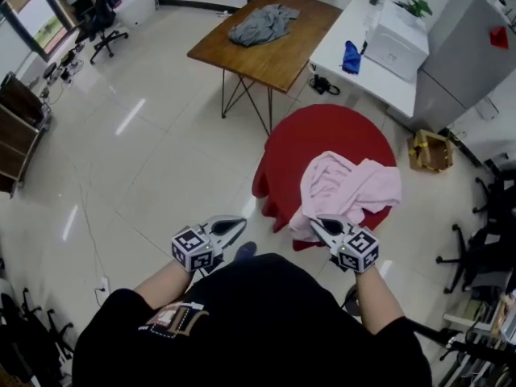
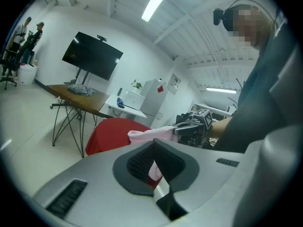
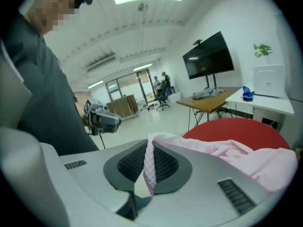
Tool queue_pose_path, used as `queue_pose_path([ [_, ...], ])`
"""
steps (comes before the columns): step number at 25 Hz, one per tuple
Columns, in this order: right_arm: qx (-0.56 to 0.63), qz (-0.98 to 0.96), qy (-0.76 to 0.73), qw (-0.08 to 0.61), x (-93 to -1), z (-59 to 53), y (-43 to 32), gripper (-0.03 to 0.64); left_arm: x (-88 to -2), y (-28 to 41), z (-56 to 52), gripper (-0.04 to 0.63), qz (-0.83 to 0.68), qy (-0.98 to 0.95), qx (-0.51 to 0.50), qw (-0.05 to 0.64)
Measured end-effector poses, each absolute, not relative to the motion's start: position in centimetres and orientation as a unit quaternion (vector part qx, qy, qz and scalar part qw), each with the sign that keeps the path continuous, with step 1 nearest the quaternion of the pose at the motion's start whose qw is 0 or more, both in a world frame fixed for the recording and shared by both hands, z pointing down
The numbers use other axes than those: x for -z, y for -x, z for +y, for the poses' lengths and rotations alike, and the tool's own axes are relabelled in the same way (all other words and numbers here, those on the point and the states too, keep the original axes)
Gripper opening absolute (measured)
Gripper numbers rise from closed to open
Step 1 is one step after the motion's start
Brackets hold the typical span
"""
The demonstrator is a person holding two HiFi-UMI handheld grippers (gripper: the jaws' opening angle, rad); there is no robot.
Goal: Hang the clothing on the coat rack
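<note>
Pink garment (image 1: 347, 188) is lying heaped on the near half of the round red counter (image 1: 322, 131), with 1 fold spilling over the edge facing you. You are pinching that near hem with the right hand-held gripper (image 3: 149, 150). Its jaws are pressing together on a thin layer of knit, which is standing up between the pads. Taking the edge rather than the bulk looks deliberate: it is giving you a single ply to lift by, so the rest can unfurl under its own weight.

Your left hand-held gripper (image 1: 234, 226) is hanging close to your body, off the counter, jaws pressed together on nothing. My read: you are holding it in reserve as the second hand, likely for a shoulder or collar.

No coat rack is showing in any of the 3 views, so this is reading as the pick-up, with the hanging not yet begun. A grey garment (image 1: 262, 24) is lying on the wooden counter (image 1: 282, 67) well beyond, untouched.

Risk, as I am judging it: so thin a pinch could be slipping under a fast pull.
</note>
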State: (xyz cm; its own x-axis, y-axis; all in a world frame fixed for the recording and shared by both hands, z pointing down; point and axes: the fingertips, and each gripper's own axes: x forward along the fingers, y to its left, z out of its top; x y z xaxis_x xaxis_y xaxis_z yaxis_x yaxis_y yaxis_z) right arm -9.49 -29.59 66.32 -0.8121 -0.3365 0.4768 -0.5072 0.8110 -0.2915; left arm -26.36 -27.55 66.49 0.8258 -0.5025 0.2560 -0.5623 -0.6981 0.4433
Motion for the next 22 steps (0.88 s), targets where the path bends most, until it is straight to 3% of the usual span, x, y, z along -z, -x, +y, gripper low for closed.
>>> queue_pose_path([
  [7, -0.219, -0.943, -0.249, 0.018, -52.8, -28.6, 3.6, 0.014, -60.8, 19.8, -30.0, 0.005, -0.229, -0.947, -0.028, 0.223],
  [14, -0.152, -0.933, -0.295, -0.142, -39.2, -25.0, -4.9, 0.012, -56.4, 13.1, -29.8, 0.005, -0.146, -0.971, -0.010, 0.189],
  [18, -0.080, -0.922, -0.329, -0.186, -31.4, -21.5, -10.3, 0.012, -55.1, 9.7, -29.7, 0.005, -0.103, -0.982, 0.010, 0.159],
  [22, -0.008, -0.912, -0.368, -0.183, -24.0, -17.3, -14.0, 0.012, -53.6, 6.5, -28.9, 0.005, -0.063, -0.987, 0.011, 0.146],
])
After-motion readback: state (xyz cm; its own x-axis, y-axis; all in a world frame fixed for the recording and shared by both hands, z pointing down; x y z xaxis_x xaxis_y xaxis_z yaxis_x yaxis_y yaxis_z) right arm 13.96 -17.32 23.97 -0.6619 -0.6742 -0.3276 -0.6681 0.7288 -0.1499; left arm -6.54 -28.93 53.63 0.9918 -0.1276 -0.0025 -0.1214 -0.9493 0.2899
